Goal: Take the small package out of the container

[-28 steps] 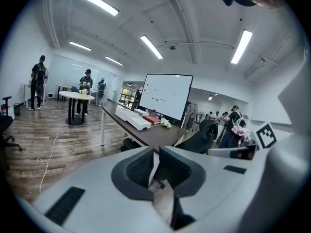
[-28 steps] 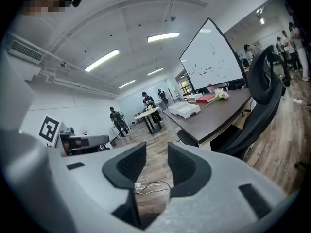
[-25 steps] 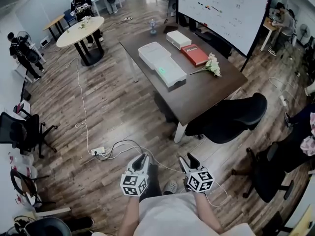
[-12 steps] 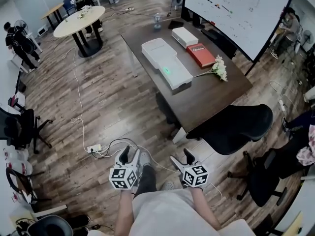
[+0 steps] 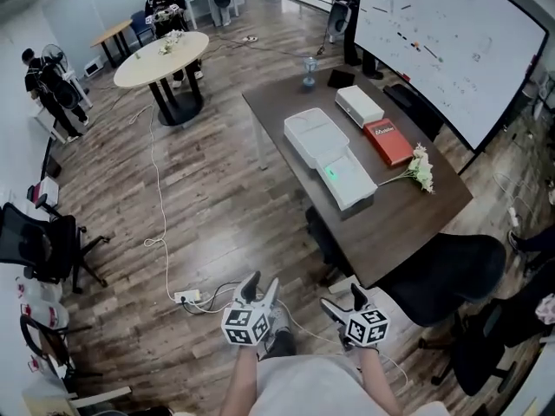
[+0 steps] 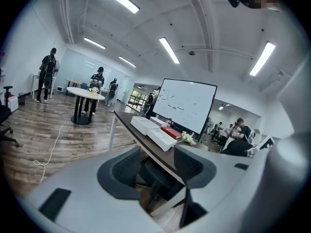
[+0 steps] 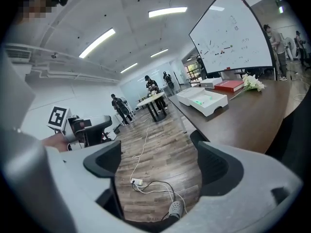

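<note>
A wood-plank floor (image 5: 217, 198) runs through a white-walled office under long ceiling strip lights (image 6: 167, 50). A dark rectangular table (image 5: 399, 224) stands beside a large whiteboard (image 5: 460, 50), a black office chair (image 5: 442, 276) at its near edge. A round pale table (image 5: 160, 46) stands farther off. A white cable (image 5: 156, 167) trails to a power strip (image 5: 186, 296).

White container (image 5: 351, 185) with green spot (image 5: 330, 173), red book (image 5: 388, 141), dark brown table (image 5: 395, 224).

White containers (image 6: 143, 123) on dark table (image 6: 138, 140)
</note>
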The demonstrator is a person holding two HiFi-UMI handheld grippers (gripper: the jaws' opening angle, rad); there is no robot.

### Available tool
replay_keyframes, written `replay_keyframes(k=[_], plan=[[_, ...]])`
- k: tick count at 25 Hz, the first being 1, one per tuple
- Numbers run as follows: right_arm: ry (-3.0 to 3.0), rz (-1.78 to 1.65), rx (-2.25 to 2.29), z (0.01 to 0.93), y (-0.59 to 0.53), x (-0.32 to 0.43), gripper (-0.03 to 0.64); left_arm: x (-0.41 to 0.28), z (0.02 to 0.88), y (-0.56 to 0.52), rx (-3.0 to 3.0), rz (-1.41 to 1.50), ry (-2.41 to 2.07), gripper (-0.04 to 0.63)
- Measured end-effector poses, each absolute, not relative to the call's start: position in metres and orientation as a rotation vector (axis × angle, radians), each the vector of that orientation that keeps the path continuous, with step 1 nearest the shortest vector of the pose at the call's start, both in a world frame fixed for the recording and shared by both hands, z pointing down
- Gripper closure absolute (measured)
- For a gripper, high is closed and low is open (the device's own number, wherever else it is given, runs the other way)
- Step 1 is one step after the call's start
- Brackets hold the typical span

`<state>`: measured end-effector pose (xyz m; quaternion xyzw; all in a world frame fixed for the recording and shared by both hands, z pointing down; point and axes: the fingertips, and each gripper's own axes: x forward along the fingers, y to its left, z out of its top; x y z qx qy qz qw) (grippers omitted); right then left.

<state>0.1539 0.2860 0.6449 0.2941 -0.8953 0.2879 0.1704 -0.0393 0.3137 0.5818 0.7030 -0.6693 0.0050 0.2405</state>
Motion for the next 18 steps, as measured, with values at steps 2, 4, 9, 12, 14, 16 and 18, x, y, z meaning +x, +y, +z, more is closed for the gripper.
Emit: replay_keyframes(k=[2, 4, 9, 12, 14, 16, 18], plan=[[-2.544, 0.809, 0.839, 0.643, 0.272, 0.135, 0.135, -0.051, 0.581, 0.297, 1.947, 0.008, -1.798, 0.388], [-2.544, 0.809, 0.856, 0.642, 0.259, 0.121, 0.132, -0.058, 0.584, 0.281, 1.978, 0.011, -1.753, 0.388], [-2.549, 0.821, 0.975, 0.640, 0.224, 0.098, 0.132, -0.070, 0.585, 0.253, 2.075, 0.047, -1.638, 0.387], [-2.543, 0.828, 1.050, 0.639, 0.208, 0.089, 0.162, -0.081, 0.586, 0.245, 2.102, 0.055, -1.609, 0.385], [-2.551, 0.846, 1.086, 0.637, 0.201, 0.083, 0.173, -0.091, 0.591, 0.240, 2.101, 0.050, -1.599, 0.385], [-2.556, 0.845, 1.096, 0.634, 0.195, 0.076, 0.184, -0.098, 0.597, 0.232, 2.089, 0.043, -1.588, 0.385], [-2.552, 0.838, 1.096, 0.634, 0.192, 0.075, 0.192, -0.104, 0.600, 0.226, 2.077, 0.026, -1.584, 0.385]])
